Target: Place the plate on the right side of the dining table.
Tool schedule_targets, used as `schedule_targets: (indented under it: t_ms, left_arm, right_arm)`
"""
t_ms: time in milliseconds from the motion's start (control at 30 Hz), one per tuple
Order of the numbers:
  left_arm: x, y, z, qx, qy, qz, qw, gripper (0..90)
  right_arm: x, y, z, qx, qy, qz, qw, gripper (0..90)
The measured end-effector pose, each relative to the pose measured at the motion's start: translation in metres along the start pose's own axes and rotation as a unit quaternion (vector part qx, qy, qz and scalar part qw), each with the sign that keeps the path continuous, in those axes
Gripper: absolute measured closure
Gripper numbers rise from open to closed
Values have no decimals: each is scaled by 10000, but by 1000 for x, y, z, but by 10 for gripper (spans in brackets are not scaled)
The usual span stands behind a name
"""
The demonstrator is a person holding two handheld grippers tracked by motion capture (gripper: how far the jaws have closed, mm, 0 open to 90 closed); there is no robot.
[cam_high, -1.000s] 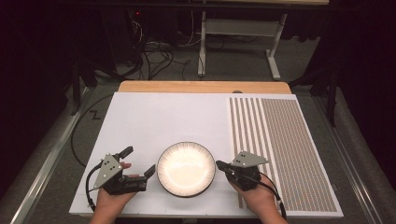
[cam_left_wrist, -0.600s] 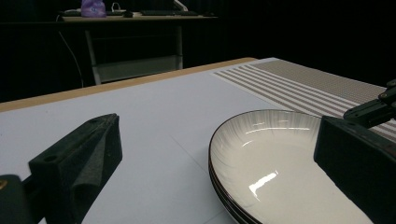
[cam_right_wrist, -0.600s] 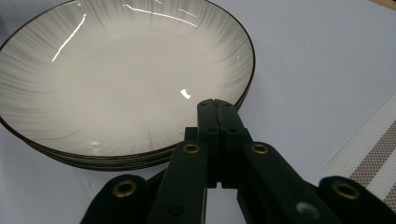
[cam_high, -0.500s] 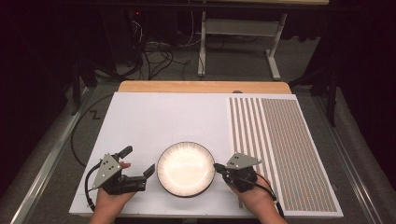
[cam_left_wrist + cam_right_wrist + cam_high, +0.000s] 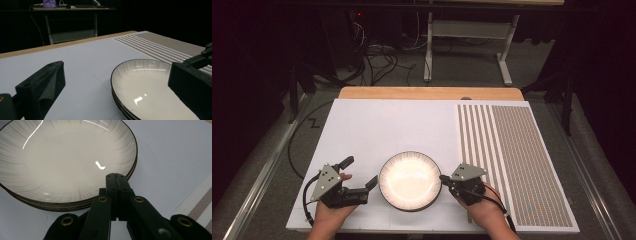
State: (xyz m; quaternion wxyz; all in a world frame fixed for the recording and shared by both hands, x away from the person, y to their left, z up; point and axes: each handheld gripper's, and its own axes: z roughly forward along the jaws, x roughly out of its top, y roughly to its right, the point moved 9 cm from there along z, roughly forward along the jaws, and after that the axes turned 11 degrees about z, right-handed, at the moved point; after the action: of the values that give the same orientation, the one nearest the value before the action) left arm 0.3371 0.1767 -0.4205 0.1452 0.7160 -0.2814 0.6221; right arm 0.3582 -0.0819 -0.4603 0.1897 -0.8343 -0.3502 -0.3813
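Change since the earlier frames: the right gripper (image 5: 443, 178) is shifted slightly inward, its tip now brought against the right rim of the plate stack (image 5: 410, 180); the left gripper (image 5: 360, 175) and the stack are found as before.

High view: the stack is set near the front edge of the white surface (image 5: 382, 125), between the two grippers. The left gripper is held open, its nearer jaw just beside the stack's left rim, the other jaw pointed away. The right gripper is shut, with nothing held. A striped mat (image 5: 512, 155) is laid to the right.

Left gripper view: wide-spread jaws are seen, nothing between them; the stack (image 5: 145, 87) lies right of centre, partly behind the right-hand jaw. At least two stacked rims are counted.

Right gripper view: the jaws are pressed together, the tip (image 5: 115, 175) placed over the near rim of the stack (image 5: 62, 160), which lies straight ahead.

Judgement: the right gripper is nearer the rim; its jaws would need opening before any grasp.
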Motion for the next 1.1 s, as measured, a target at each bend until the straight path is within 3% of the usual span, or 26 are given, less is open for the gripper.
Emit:
schedule_targets:
  t_ms: [533, 1000, 1100]
  left_arm:
    - [2, -2, -2, 29, 47, -10, 10000, 16]
    - [3, -3, -3, 38, 72, -3, 10000, 16]
    - [4, -3, -4, 44, 77, -3, 10000, 16]
  right_arm:
    - [2, -16, 12, 194, -93, -45, 9998, 900]
    - [3, -22, 16, 281, -98, -32, 9996, 900]
    - [3, -29, 20, 335, -157, -166, 9992, 900]
